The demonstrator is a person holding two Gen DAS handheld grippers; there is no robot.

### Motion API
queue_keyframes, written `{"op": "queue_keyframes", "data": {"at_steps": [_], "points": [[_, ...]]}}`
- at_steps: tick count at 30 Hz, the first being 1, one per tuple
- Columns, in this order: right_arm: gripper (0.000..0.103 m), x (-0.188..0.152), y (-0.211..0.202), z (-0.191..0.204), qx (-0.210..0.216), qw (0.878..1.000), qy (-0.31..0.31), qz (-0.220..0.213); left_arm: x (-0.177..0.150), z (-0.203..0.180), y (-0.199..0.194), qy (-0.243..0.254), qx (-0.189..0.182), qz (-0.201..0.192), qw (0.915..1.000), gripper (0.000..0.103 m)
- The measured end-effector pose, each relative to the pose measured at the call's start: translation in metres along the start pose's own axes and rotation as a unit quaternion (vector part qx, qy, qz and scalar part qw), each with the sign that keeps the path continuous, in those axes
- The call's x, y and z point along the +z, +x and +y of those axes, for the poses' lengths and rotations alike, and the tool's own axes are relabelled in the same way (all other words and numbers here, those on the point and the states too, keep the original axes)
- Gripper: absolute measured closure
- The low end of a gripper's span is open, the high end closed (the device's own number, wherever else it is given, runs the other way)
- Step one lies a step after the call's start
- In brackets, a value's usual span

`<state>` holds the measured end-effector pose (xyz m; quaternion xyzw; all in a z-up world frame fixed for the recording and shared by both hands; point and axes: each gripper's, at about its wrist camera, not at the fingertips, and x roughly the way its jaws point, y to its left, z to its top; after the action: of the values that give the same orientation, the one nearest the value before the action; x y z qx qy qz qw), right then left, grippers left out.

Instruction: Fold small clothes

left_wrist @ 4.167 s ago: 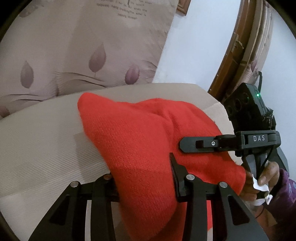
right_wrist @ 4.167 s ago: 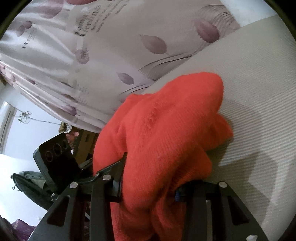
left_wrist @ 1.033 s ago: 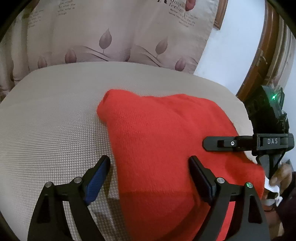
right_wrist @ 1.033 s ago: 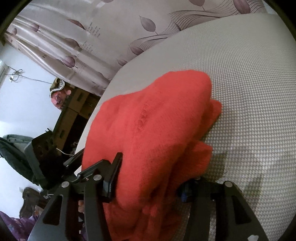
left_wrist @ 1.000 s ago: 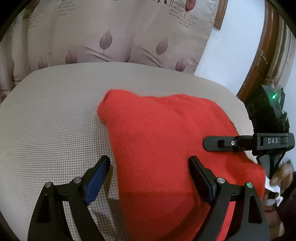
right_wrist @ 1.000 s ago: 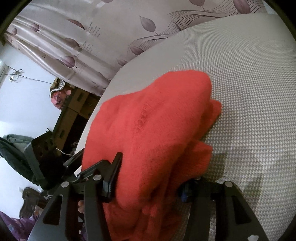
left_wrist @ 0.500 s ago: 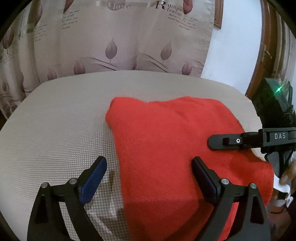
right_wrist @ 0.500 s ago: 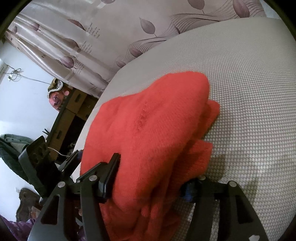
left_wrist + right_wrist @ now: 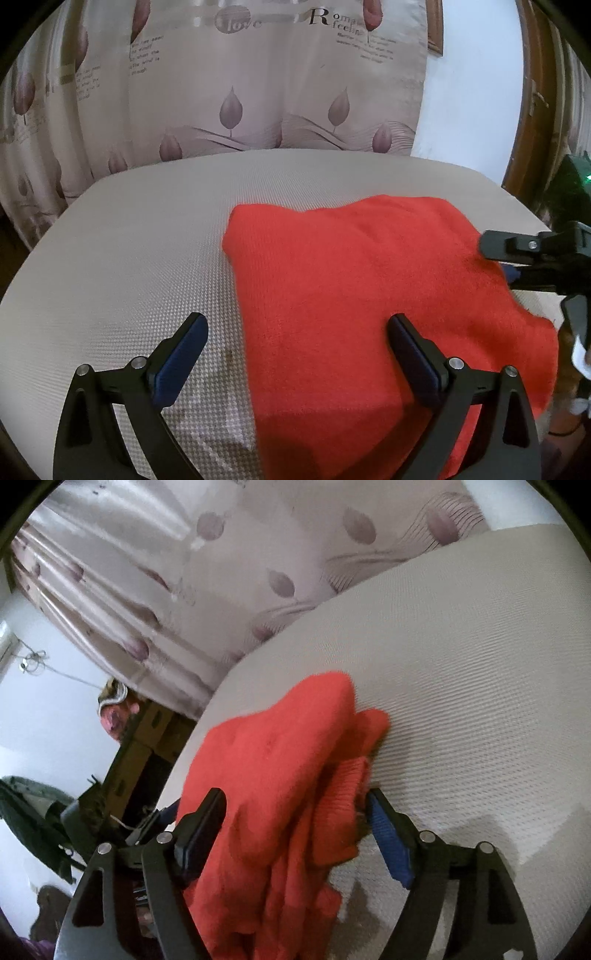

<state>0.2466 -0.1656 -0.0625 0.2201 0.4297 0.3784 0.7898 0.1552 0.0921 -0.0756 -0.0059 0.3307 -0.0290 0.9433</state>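
Observation:
A red knitted garment point(image 9: 354, 288) lies folded on the beige woven surface point(image 9: 140, 236). My left gripper point(image 9: 297, 338) hovers over the garment's near left corner. Its jaws are opening, and the cloth edge runs between them without touching the pads. My right gripper point(image 9: 295, 823) straddles the garment's point(image 9: 273, 760) bunched side edge. Its jaws are also opening, and the blue pad point(image 9: 388, 834) stands nearly free of the ribbed hem. In the left wrist view the right gripper point(image 9: 509, 260) shows at the garment's right edge.
A leaf-patterned curtain point(image 9: 236, 92) hangs behind the surface, beside a white wall and a wooden door frame point(image 9: 528, 103). Brown cardboard boxes point(image 9: 147, 738) stand beyond the surface's left edge. A person's hand point(image 9: 569, 343) shows at the right.
The right jaws have spread apart and loosened off the red garment they were clamping. The left jaws widened a little and that view tipped upward. The garment lies flatter.

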Motion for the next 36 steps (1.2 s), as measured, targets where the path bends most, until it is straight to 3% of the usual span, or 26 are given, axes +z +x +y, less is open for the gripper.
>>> {"op": "queue_keyframes", "data": {"at_steps": [12,15,17,21,27,29,30,31,33,36], "points": [[0.026,-0.021,-0.028,0.003,-0.031,0.999,-0.02,-0.027,0.001,-0.02,-0.018,0.05,0.043,-0.024,0.9976,0.006],[0.026,-0.024,-0.034,0.0,-0.026,0.999,-0.02,-0.027,-0.002,-0.03,-0.036,0.068,0.011,-0.047,0.9965,0.006],[0.026,-0.027,-0.039,-0.002,-0.023,0.999,-0.015,-0.03,-0.008,-0.04,-0.05,0.086,-0.034,-0.065,0.9936,0.006],[0.024,-0.034,-0.047,-0.008,-0.022,0.999,-0.01,-0.035,-0.021,-0.07,-0.061,0.15,-0.118,-0.058,0.9799,0.006],[0.024,-0.043,-0.061,-0.026,-0.023,0.999,0.014,-0.043,-0.038,-0.125,-0.058,0.259,-0.125,-0.063,0.9558,0.006],[0.024,-0.045,-0.067,-0.032,-0.021,0.998,0.022,-0.048,-0.046,-0.145,-0.052,0.308,-0.1,-0.061,0.9442,0.006],[0.024,-0.045,-0.07,-0.034,-0.02,0.998,0.024,-0.05,-0.05,-0.151,-0.048,0.325,-0.09,-0.056,0.9399,0.012],[0.024,-0.046,-0.072,-0.035,-0.021,0.998,0.025,-0.052,-0.052,-0.156,-0.042,0.338,-0.086,-0.044,0.9362,0.032],[0.024,-0.046,-0.076,-0.037,-0.021,0.998,0.029,-0.055,-0.048,-0.155,-0.032,0.322,-0.085,-0.024,0.9425,0.042],[0.023,-0.046,-0.08,-0.038,-0.017,0.998,0.033,-0.058,-0.033,-0.144,-0.031,0.275,-0.109,-0.021,0.955,0.043]]}}
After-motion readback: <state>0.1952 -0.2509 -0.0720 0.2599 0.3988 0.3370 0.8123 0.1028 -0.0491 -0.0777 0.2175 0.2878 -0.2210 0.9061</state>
